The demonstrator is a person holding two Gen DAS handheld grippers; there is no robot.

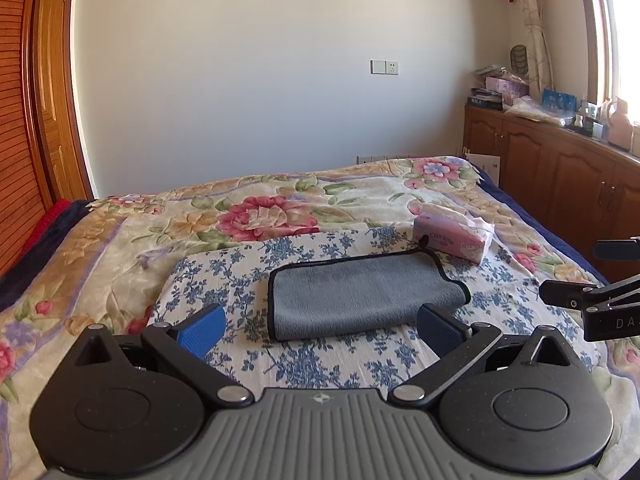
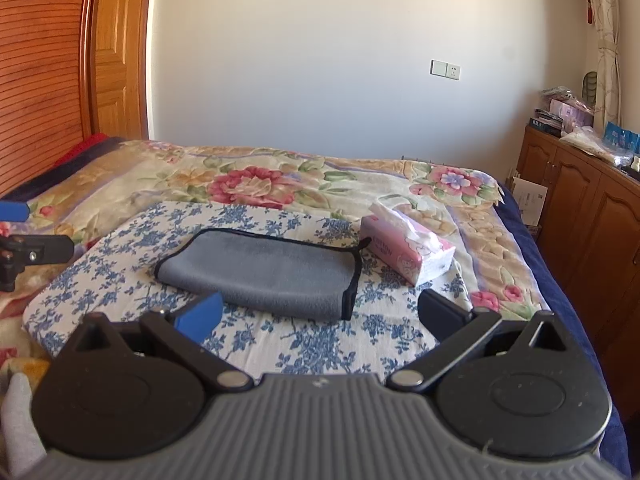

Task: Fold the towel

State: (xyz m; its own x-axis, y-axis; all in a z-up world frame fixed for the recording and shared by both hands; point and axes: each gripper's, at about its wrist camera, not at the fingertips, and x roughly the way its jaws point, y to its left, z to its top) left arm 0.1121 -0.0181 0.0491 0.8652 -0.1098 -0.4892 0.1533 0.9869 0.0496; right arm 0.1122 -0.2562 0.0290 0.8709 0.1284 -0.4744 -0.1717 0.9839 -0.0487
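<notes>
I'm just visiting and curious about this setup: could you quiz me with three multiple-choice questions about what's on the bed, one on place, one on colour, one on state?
1. Where does the tissue pack lie?
A. on the towel
B. beside the towel's far right corner
C. on the cabinet

2. What colour is the towel?
A. grey with black edging
B. red
C. plain white

3. How are the left gripper and right gripper?
A. both shut on the towel
B. one holding it
C. both open, holding nothing

Answers: 1 B, the pack sits by that corner. 2 A, grey cloth, dark trim. 3 C, fingers spread, towel lies folded.
</notes>
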